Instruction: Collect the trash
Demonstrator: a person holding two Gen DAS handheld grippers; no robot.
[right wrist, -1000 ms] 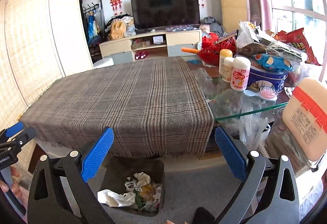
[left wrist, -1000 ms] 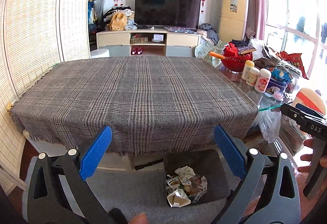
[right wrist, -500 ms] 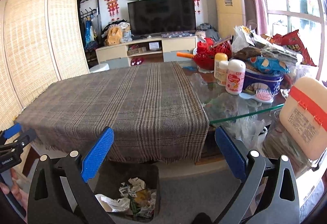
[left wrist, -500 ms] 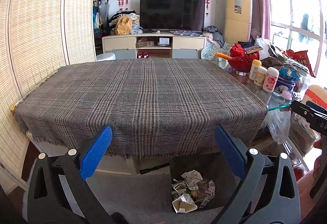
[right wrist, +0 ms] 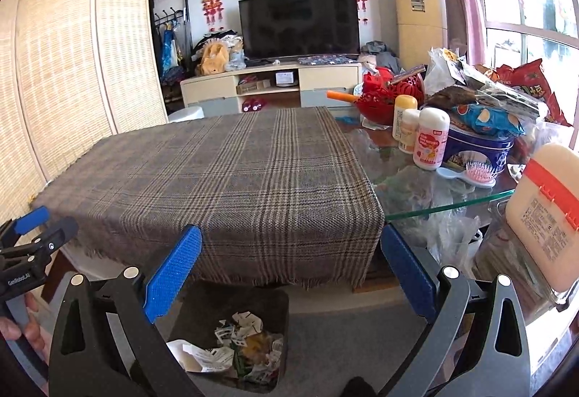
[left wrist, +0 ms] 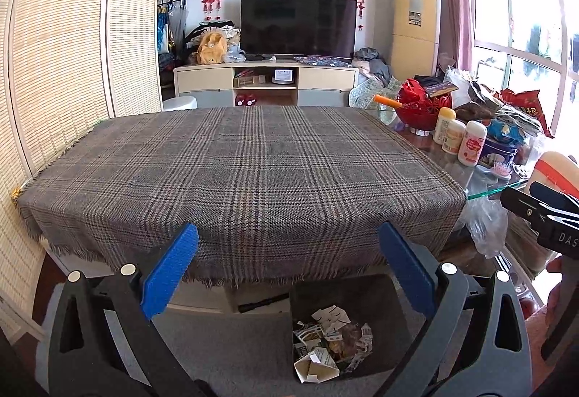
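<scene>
A dark trash bin stands on the floor under the table's near edge and holds crumpled paper scraps. It also shows in the right wrist view with the scraps inside. My left gripper is open and empty, held above and in front of the bin. My right gripper is open and empty, to the right of the bin. The plaid cloth on the table bears no trash that I can see.
The glass table part at right carries bottles, a blue tin, snack bags, a red bowl and a hairbrush. A cream container stands near right. A bamboo screen is left.
Both grippers have risen and drawn back a little from the table. The bin looks lower and smaller in both views. Both jaws stay open.
</scene>
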